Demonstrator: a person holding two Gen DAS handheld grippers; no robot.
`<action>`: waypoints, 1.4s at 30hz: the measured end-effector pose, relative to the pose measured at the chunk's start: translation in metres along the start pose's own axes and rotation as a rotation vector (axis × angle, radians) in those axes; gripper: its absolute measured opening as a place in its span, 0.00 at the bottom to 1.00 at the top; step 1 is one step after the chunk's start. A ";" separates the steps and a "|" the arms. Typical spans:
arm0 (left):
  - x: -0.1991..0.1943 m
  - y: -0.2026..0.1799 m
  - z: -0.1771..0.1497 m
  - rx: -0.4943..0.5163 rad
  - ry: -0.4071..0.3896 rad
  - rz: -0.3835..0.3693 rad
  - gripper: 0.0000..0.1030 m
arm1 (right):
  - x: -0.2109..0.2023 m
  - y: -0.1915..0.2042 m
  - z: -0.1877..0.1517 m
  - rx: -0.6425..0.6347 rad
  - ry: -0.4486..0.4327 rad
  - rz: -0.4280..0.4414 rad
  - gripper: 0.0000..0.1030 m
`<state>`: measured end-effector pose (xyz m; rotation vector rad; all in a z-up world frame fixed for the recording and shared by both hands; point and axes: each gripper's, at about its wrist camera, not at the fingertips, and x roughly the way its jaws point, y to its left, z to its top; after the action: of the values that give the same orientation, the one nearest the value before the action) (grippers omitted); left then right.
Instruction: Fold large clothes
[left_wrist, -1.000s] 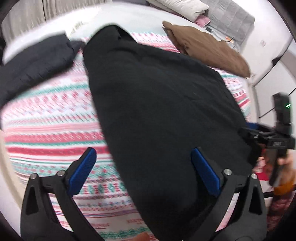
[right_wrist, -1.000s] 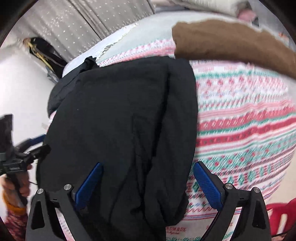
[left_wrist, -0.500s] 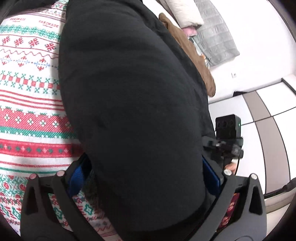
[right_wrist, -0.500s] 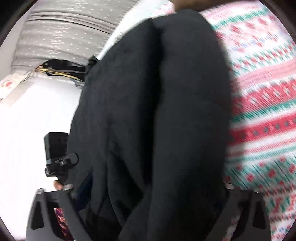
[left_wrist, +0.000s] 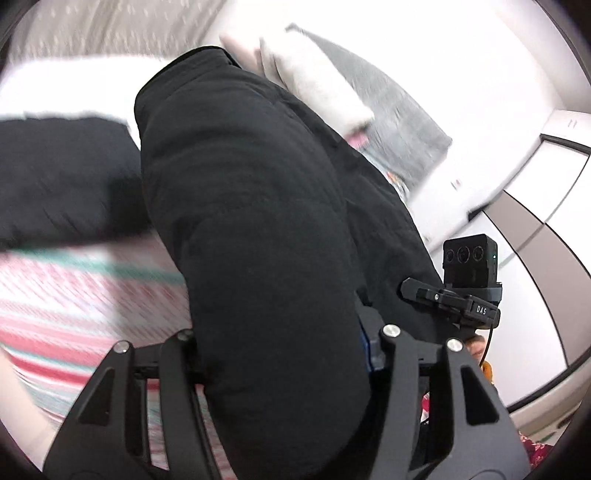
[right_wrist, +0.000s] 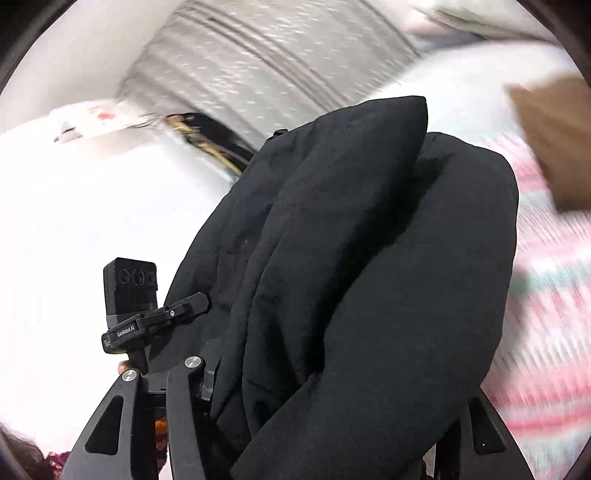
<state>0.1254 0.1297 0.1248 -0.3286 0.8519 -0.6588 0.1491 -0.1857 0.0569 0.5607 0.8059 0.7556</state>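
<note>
A large black padded garment (left_wrist: 251, 229) fills the left wrist view and bulges between the two arms of my left gripper (left_wrist: 284, 350), which is shut on its near edge. The same garment (right_wrist: 369, 258) fills the right wrist view in thick folds, and my right gripper (right_wrist: 332, 387) is shut on it too. The fingertips are buried in the fabric. The garment is lifted, with its far end toward the bed. The right gripper's body (left_wrist: 469, 295) shows at the right of the left wrist view, and the left gripper's body (right_wrist: 147, 310) at the left of the right wrist view.
The bed has a red, white and green patterned cover (left_wrist: 66, 302). A second black garment (left_wrist: 62, 177) lies at the left. A white pillow (left_wrist: 314, 85) and grey quilt (left_wrist: 399, 122) lie at the head, a brown cloth (right_wrist: 554, 144) at the right. Curtains (right_wrist: 277, 62) hang behind.
Both grippers went from open over the flat garment to shut on its near edge. They have lifted it, and the fabric now bunches high in both views.
</note>
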 end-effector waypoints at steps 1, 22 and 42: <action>-0.013 0.006 0.013 0.001 -0.023 0.021 0.55 | 0.014 0.013 0.016 -0.022 0.000 0.017 0.53; 0.001 0.311 0.047 -0.337 -0.043 0.252 0.95 | 0.372 -0.037 0.099 0.124 0.248 -0.035 0.89; -0.059 0.093 -0.030 -0.123 -0.051 0.817 1.00 | 0.165 0.096 0.046 -0.243 0.055 -0.518 0.95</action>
<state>0.1116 0.2383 0.0928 -0.0837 0.8887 0.1610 0.2263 -0.0066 0.0795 0.1001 0.8483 0.3815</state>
